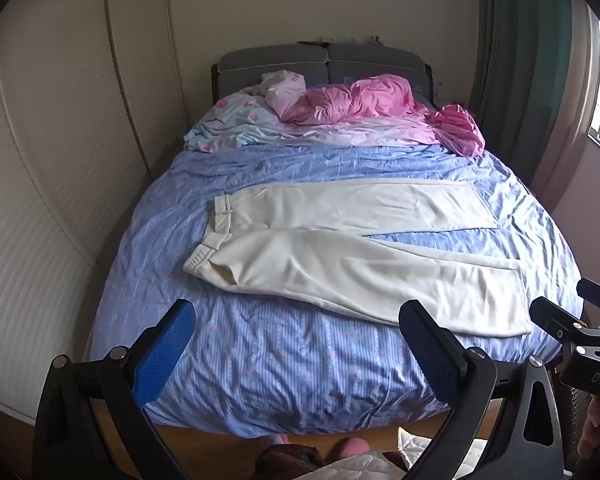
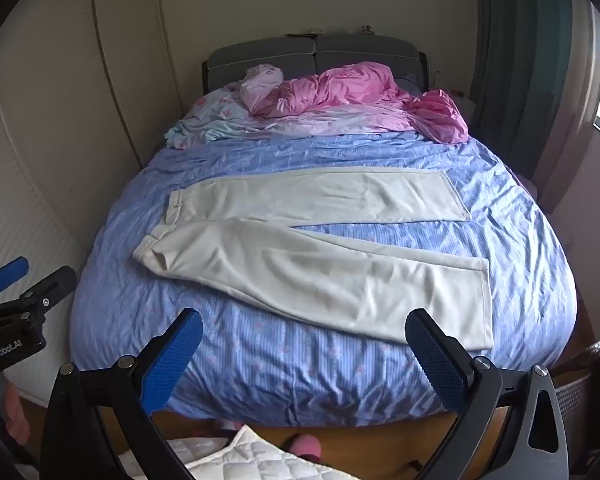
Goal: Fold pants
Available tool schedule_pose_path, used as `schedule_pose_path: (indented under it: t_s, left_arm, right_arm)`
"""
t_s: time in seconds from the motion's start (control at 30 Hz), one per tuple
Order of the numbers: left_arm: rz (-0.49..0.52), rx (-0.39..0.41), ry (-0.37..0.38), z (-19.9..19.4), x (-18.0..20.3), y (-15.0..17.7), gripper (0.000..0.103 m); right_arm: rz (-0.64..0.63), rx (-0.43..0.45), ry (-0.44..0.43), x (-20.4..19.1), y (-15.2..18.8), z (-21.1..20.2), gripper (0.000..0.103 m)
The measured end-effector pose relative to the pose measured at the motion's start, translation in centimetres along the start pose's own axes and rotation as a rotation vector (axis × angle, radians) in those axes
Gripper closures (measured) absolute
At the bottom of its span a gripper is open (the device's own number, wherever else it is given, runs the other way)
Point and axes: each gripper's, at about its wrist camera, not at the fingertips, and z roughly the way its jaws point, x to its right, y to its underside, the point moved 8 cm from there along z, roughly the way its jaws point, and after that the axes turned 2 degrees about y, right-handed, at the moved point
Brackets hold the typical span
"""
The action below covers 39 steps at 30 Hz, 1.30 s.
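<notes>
Cream-white pants (image 1: 340, 248) lie flat across the blue bedspread (image 1: 260, 360), waistband at the left, both legs spread apart towards the right. They also show in the right wrist view (image 2: 320, 248). My left gripper (image 1: 296, 340) is open and empty, held above the foot of the bed, short of the pants. My right gripper (image 2: 304, 348) is open and empty, also above the foot of the bed, with its right finger (image 2: 432, 356) near the near leg's hem. Each gripper shows at the edge of the other's view.
A pink and pale blue crumpled quilt (image 1: 360, 108) lies at the head of the bed by the grey headboard (image 1: 320, 64). A white wardrobe (image 1: 40, 200) stands left. A green curtain (image 1: 520, 60) and window are right. White quilted fabric (image 2: 240, 460) lies on the wooden floor below.
</notes>
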Motion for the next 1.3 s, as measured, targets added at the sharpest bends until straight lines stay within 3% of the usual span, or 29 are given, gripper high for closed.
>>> schedule_pose_path:
  t_s: [1.3]
  left_arm:
    - [0.001, 0.01, 0.025, -0.4, 0.6, -0.9, 0.0]
  right_arm:
    - [-0.006, 0.006, 0.004, 0.8, 0.5, -0.4, 0.0]
